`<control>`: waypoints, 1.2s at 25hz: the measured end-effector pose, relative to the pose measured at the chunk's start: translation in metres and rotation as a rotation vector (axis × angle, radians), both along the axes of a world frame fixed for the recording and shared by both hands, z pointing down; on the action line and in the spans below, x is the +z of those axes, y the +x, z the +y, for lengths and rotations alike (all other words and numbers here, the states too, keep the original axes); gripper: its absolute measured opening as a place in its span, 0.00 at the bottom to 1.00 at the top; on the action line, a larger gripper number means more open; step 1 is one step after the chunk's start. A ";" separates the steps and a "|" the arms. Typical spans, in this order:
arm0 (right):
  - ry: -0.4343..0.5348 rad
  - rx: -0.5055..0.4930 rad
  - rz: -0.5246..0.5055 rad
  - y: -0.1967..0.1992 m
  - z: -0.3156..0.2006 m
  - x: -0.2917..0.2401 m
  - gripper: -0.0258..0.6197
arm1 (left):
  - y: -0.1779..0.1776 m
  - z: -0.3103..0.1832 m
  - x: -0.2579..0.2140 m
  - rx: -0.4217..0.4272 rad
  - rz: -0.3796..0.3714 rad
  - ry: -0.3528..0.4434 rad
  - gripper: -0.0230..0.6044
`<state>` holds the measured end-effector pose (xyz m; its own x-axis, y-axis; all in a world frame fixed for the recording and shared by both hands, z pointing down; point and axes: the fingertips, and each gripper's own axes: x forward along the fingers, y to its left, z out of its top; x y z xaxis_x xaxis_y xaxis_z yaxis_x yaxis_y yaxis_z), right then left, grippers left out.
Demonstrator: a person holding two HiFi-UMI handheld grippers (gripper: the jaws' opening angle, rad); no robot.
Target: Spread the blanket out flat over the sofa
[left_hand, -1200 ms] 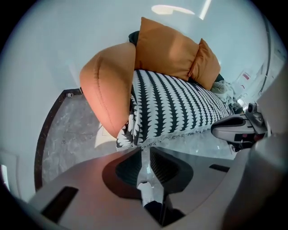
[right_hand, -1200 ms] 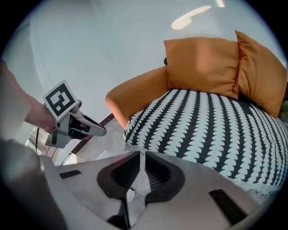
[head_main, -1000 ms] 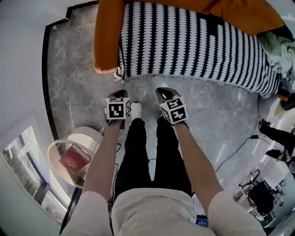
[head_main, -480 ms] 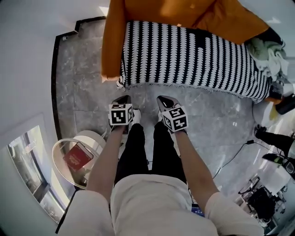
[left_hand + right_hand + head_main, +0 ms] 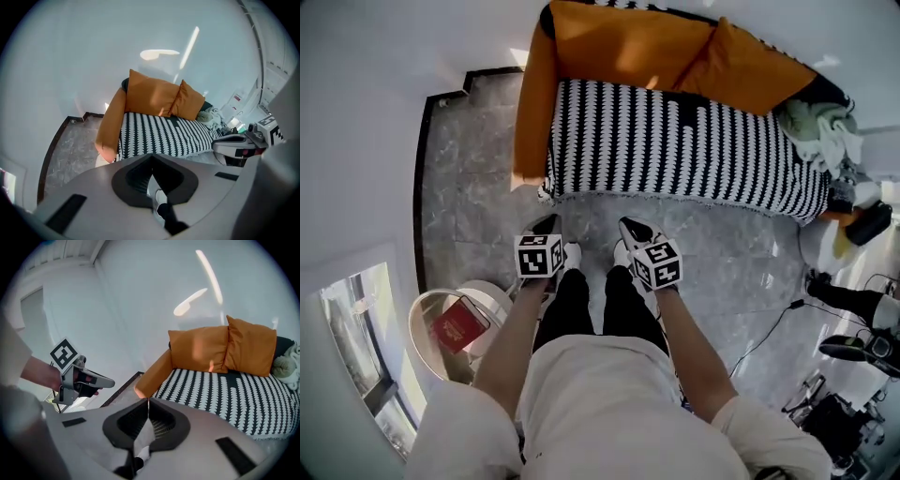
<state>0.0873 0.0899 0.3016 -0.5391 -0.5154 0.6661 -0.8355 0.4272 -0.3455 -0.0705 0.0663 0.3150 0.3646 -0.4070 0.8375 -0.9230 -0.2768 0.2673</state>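
Your left gripper (image 5: 547, 225) and right gripper (image 5: 630, 227) both have their jaws pressed together with nothing between them, side by side above the grey marble floor (image 5: 469, 197). The black-and-white blanket (image 5: 675, 141) lies across the seat of the orange sofa (image 5: 532, 112), its front edge hanging down, seemingly to the floor. Two orange cushions (image 5: 628, 42) lean against the back. A round side table (image 5: 414, 328) bearing a red book (image 5: 457, 328) stands at your left.

Beyond the left tongs (image 5: 546, 225) and right tongs (image 5: 630, 228), an orange sofa (image 5: 532, 112) on grey marble floor (image 5: 478, 187) carries a striped blanket (image 5: 675, 141) and two orange cushions (image 5: 628, 42).
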 end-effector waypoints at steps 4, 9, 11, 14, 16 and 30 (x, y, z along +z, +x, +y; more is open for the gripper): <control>0.053 -0.001 -0.017 0.012 -0.007 -0.046 0.09 | 0.008 -0.013 -0.050 -0.042 0.039 0.066 0.07; 0.126 0.016 -0.033 0.020 -0.005 -0.098 0.09 | 0.012 -0.015 -0.101 -0.004 0.039 0.145 0.07; 0.166 0.026 -0.040 0.024 -0.007 -0.118 0.09 | 0.013 -0.019 -0.121 0.013 0.043 0.189 0.07; 0.231 0.044 -0.054 0.032 -0.011 -0.149 0.09 | 0.016 -0.025 -0.151 0.025 0.072 0.253 0.07; 0.270 0.054 -0.062 0.038 -0.012 -0.169 0.09 | 0.019 -0.027 -0.170 0.031 0.094 0.292 0.07; 0.533 0.114 -0.085 0.070 -0.027 -0.287 0.09 | 0.019 -0.042 -0.278 0.073 0.163 0.563 0.07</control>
<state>0.1576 0.0631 0.0142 -0.5009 -0.8277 0.2531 -0.8651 0.4703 -0.1742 -0.0519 0.0246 0.0373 0.5141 -0.7416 0.4309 -0.8556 -0.4786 0.1973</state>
